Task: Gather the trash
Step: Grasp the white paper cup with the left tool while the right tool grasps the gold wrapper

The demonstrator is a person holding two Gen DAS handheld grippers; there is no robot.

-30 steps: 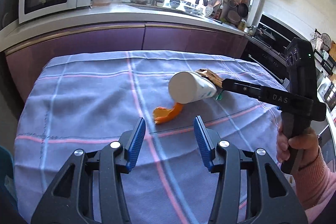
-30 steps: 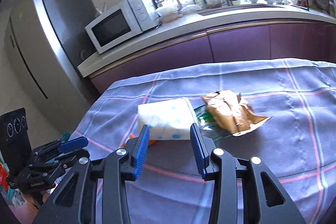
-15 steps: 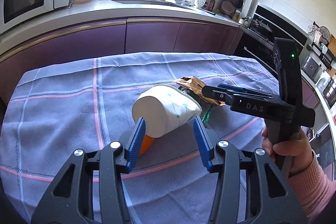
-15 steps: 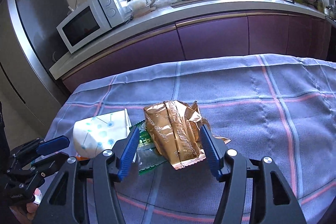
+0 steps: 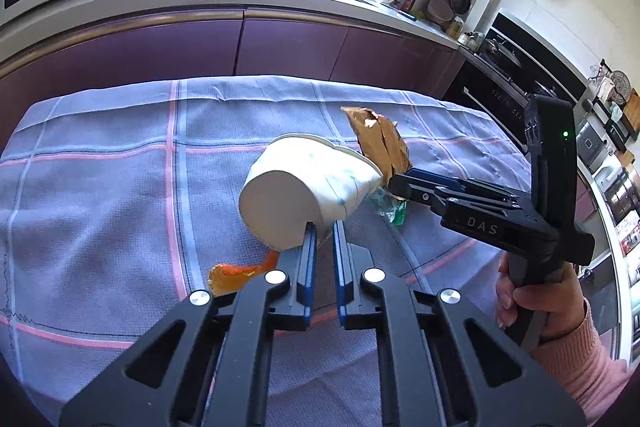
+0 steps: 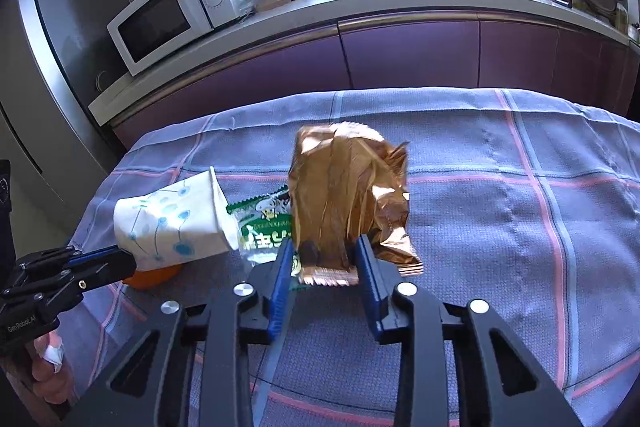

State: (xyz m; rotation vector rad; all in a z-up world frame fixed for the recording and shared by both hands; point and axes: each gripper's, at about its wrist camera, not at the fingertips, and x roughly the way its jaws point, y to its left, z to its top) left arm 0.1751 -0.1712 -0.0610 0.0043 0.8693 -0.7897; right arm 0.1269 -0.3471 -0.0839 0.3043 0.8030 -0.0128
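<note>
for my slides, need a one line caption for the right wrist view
Right gripper pinches a gold wrapper off the checked cloth.

Checked cloth-covered table point(image 6: 500, 195) — orange peel point(image 5: 236, 273), green wrapper point(image 6: 264, 227) lying on it.

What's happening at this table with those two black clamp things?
A person is clearing trash off a checked tablecloth with a handheld claw in each hand. The left claw has just closed, pinching the base edge of a tipped white paper cup. The right claw has just closed on a crumpled gold snack wrapper, which stands up between its pads. A green wrapper and an orange scrap lie loose on the cloth.
</note>
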